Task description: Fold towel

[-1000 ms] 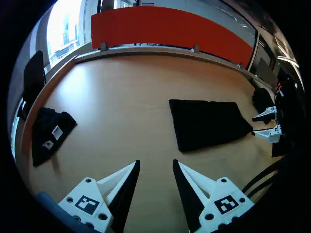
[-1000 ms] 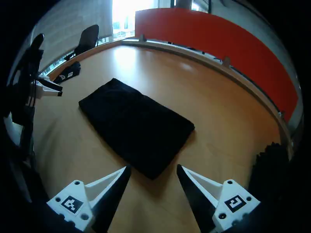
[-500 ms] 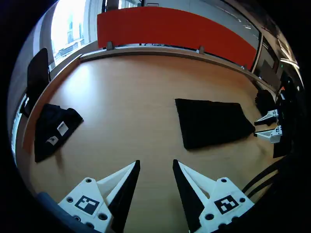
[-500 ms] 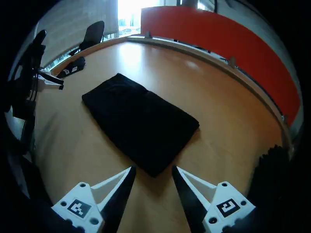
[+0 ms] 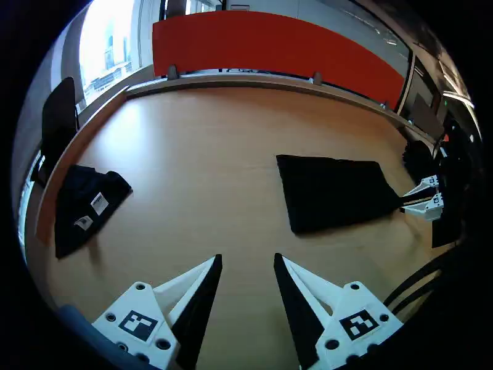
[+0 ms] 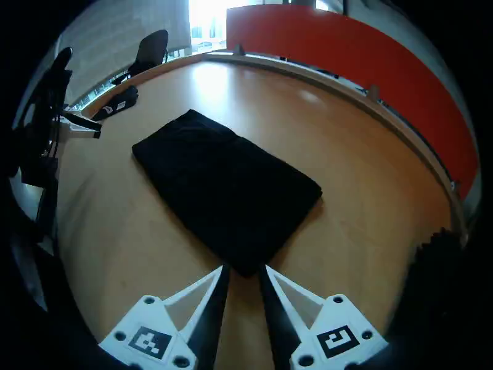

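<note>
left hand-held gripper (image 5: 246, 257) is wide open with nothing between its fingers, over bare wood of the table (image 5: 185, 154). black towel (image 5: 333, 191) lies flat on the table as a folded rectangle, at about 2 o'clock from this hand-held gripper and well apart from it. right hand-held gripper (image 5: 414, 200) sits at 3 o'clock in the left gripper view, at the towel's far right corner. in the right gripper view the right hand-held gripper (image 6: 244, 269) is narrowed to a slim gap with the towel's (image 6: 225, 185) near corner poking between the tips; cannot tell if both fingers press on the cloth. from there the towel stretches toward 11 o'clock. left hand-held gripper (image 6: 83, 125) shows at 9 o'clock, apart from the towel. black garment with white tags (image 5: 83, 209) lies at 9 o'clock near the table edge. orange panel (image 5: 277, 43) stands along the far edge at 12 o'clock, dark chair (image 5: 58, 123) at 10 o'clock.
</note>
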